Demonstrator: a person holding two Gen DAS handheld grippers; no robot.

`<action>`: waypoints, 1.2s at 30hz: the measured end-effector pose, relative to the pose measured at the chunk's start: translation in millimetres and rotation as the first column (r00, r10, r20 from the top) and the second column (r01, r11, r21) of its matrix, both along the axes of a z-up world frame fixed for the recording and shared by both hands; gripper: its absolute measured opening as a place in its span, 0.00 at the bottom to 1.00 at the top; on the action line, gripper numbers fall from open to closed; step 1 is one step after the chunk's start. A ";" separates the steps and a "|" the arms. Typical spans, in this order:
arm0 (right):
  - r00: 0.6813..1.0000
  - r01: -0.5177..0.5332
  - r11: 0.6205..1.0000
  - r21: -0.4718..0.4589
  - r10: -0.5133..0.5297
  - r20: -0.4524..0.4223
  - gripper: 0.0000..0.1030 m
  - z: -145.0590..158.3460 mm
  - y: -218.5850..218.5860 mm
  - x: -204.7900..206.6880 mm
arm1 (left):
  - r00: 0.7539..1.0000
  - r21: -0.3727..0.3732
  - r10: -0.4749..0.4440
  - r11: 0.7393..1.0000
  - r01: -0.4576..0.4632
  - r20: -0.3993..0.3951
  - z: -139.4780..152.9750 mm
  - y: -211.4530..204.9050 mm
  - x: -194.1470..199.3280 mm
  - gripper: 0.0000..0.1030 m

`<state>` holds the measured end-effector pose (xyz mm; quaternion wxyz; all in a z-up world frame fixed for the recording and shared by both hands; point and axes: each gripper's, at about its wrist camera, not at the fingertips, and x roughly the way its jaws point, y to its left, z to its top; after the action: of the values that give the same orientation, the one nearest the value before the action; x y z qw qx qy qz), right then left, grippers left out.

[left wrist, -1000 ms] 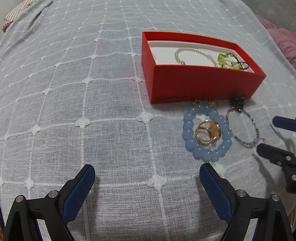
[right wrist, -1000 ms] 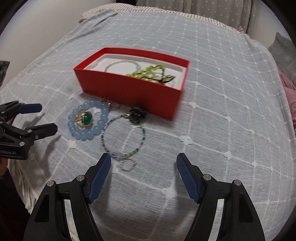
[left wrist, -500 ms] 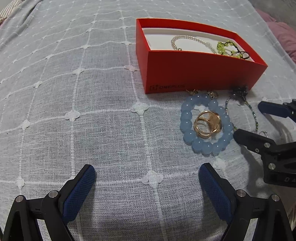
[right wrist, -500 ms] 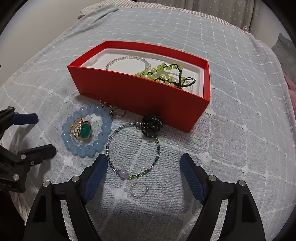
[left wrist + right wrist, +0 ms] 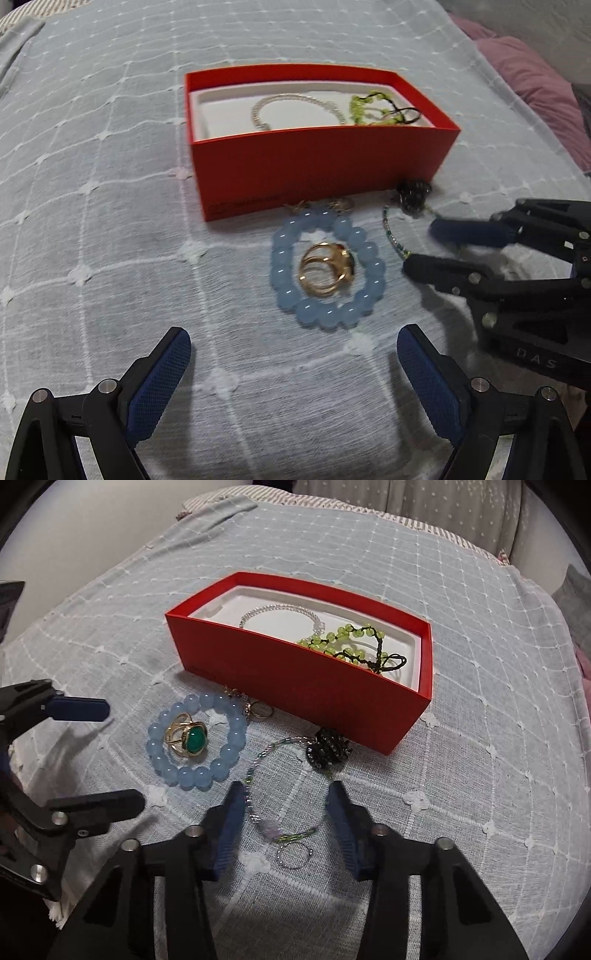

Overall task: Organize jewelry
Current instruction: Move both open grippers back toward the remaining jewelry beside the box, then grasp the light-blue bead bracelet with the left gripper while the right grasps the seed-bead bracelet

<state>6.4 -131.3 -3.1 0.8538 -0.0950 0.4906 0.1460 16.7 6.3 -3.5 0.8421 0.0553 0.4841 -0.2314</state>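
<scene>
A red box (image 5: 321,170) (image 5: 295,686) on the grey checked cloth holds a silver chain bracelet (image 5: 280,609) and a green bead bracelet (image 5: 347,642). In front of it lies a blue bead bracelet (image 5: 280,273) (image 5: 155,746) with a gold green-stone ring (image 5: 325,273) (image 5: 188,738) inside its loop. A thin beaded bracelet (image 5: 255,812) (image 5: 391,236) with a dark charm lies between the fingers of my right gripper (image 5: 286,794) (image 5: 421,246), whose jaws are closing; the pads are not pressing on it. My left gripper (image 5: 293,341) (image 5: 123,757) stands open just short of the blue bracelet, holding nothing.
A small silver ring (image 5: 293,854) lies on the cloth just behind the thin bracelet, between my right fingers. A small gold ring (image 5: 262,710) rests against the box front. A pink pillow (image 5: 535,92) sits at the far right. The cloth edge drops off at the left.
My right gripper has moved forward over the thin beaded bracelet and its jaws have narrowed around it. The left gripper has turned slightly and stays open.
</scene>
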 end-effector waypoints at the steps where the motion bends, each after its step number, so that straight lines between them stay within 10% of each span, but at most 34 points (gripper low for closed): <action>1: 1.000 -0.003 1.000 0.007 0.004 -0.012 0.26 0.4 -0.9 -1.2 | 1.000 0.002 -0.010 1.000 0.010 0.003 -0.3 -2.0 0.1 0.89; 17: 1.000 -0.017 1.000 0.010 0.017 -0.026 0.19 8.3 -23.5 -17.0 | 0.997 0.066 -0.052 0.997 0.049 0.051 -7.0 -29.0 12.9 0.62; 31: 1.000 -0.009 0.995 0.096 0.010 -0.012 0.13 25.0 -31.6 -21.1 | 1.000 0.049 -0.018 0.999 0.016 0.025 -2.9 -17.6 14.9 0.08; 36: 0.999 0.022 0.995 0.100 -0.018 -0.041 0.22 24.6 -44.1 -11.6 | 1.000 0.033 0.004 0.999 -0.005 0.017 0.5 -6.8 7.4 0.08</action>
<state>-5.2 -175.4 21.5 0.8489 -0.0442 0.5005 0.1637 24.1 -0.5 -3.1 0.8456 0.0700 0.4808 -0.2209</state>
